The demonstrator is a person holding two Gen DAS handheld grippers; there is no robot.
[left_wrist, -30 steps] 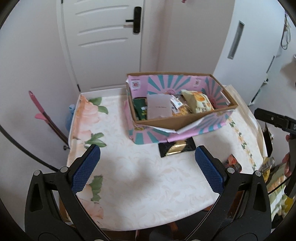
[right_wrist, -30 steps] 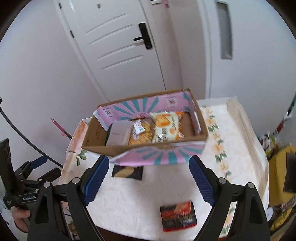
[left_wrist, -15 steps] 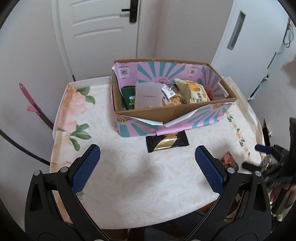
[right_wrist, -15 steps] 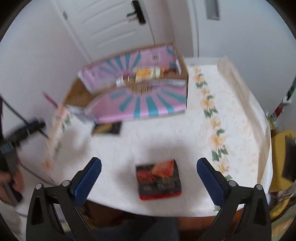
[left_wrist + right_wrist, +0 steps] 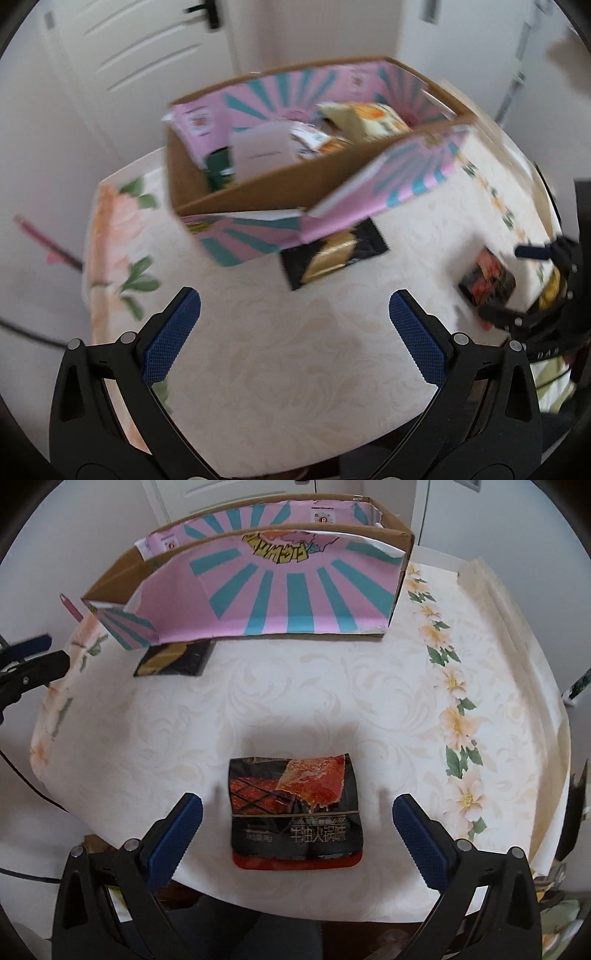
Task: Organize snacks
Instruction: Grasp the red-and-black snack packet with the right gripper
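A black-and-red snack packet (image 5: 295, 812) lies flat near the table's front edge, between the open fingers of my right gripper (image 5: 295, 805), which hovers low over it, empty. The packet also shows in the left wrist view (image 5: 487, 282), with the right gripper (image 5: 524, 280) around it. A black-and-gold packet (image 5: 332, 254) (image 5: 173, 659) lies against the front of the pink-and-teal cardboard box (image 5: 258, 192) (image 5: 280, 602), which holds several snacks. My left gripper (image 5: 293, 317) is open and empty above the table, short of the black-and-gold packet.
The table wears a cream floral cloth (image 5: 369, 686) whose edges drop off left, right and front. A white door (image 5: 140, 55) and walls stand behind the box. A pink stick (image 5: 44, 240) leans at the far left.
My right gripper has dropped and moved forward until its open fingers flank the black-and-red packet. My left gripper has swung closer toward the black-and-gold packet; its view is blurred.
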